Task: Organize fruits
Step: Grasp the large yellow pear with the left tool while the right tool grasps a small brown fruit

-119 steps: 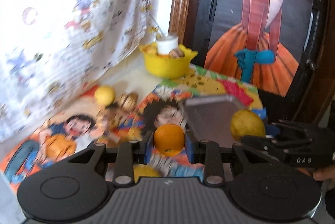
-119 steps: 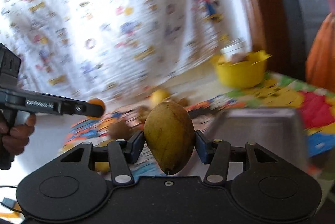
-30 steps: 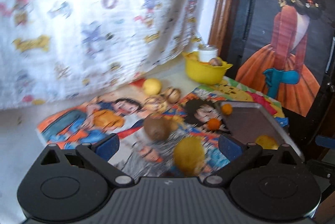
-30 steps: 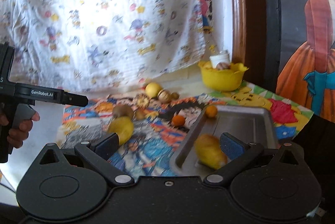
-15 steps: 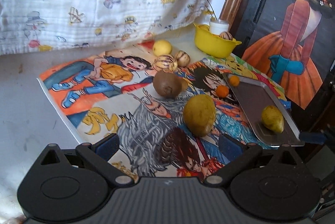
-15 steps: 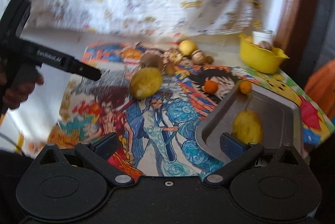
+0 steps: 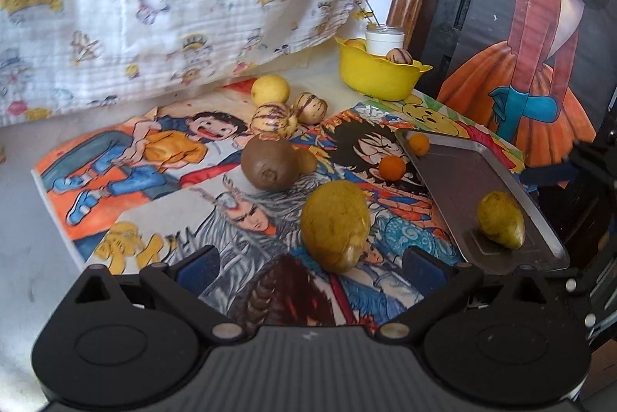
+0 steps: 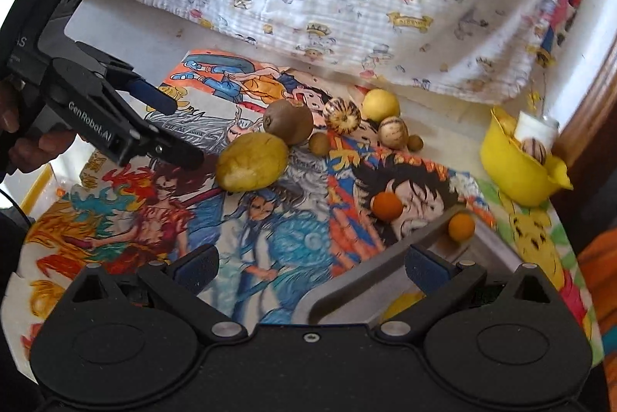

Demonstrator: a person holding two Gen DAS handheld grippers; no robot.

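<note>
Both loads are now out of the jaws: a mango (image 7: 500, 219) is lying in the metal tray (image 7: 455, 169) and a small orange (image 7: 418, 144) at its far corner. The left gripper (image 7: 308, 263) is hanging wide open and empty just before the larger mango (image 7: 334, 225) on the bench, likely its next pick. The right gripper (image 8: 310, 267) is also gaping wide over the tray's edge, holding nothing.

A pale table (image 7: 23, 258) carries a cartoon-printed mat (image 7: 162, 180) and a yellow bowl (image 7: 376, 76).
</note>
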